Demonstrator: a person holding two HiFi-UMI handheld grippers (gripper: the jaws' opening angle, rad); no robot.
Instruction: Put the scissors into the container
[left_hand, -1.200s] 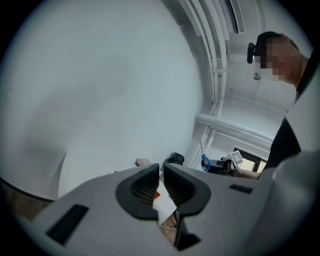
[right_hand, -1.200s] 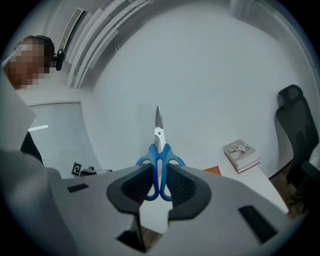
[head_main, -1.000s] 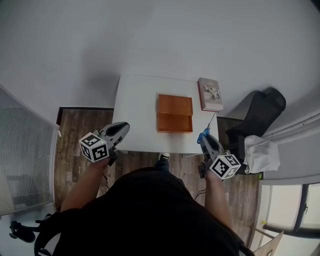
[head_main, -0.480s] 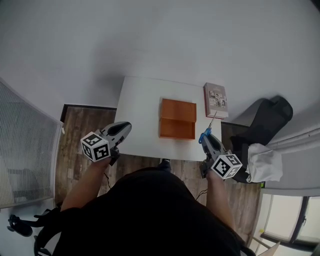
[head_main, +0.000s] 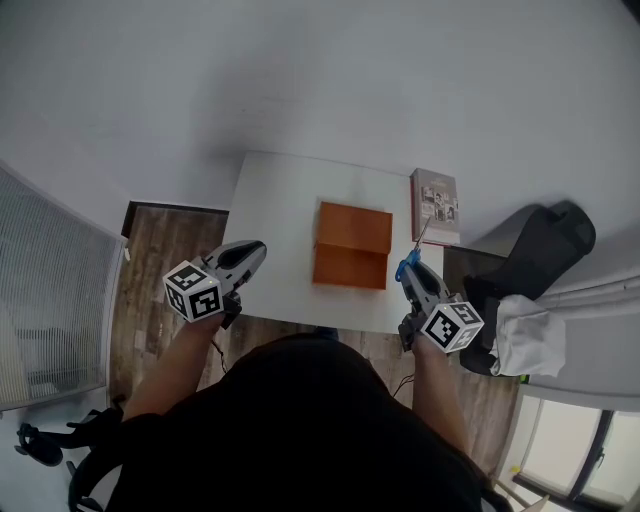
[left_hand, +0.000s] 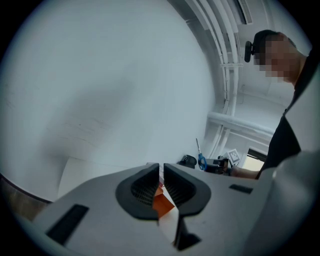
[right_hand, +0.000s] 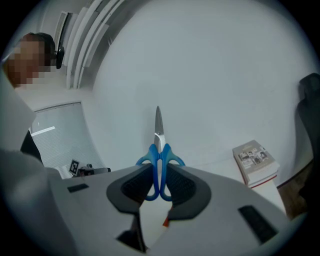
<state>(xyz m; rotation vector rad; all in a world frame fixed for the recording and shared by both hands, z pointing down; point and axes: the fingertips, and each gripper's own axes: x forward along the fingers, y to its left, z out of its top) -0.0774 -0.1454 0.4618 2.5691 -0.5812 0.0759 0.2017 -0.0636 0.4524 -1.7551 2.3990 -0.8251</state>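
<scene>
"What stayed out of sight?"
"The orange rectangular container (left_hand: 162, 202) was only a sliver behind the left gripper (left_hand: 161, 170)."
"And the blue-handled steel scissors (right_hand: 158, 132)?"
"The right gripper (right_hand: 160, 167) partly covered their loops."

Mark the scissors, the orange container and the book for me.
scissors (right_hand: 159, 150): right gripper view, where the blue handles meet the blades.
orange container (head_main: 355, 228): head view, on its lighter upper panel.
book (head_main: 437, 203): head view, middle of the cover.
</scene>
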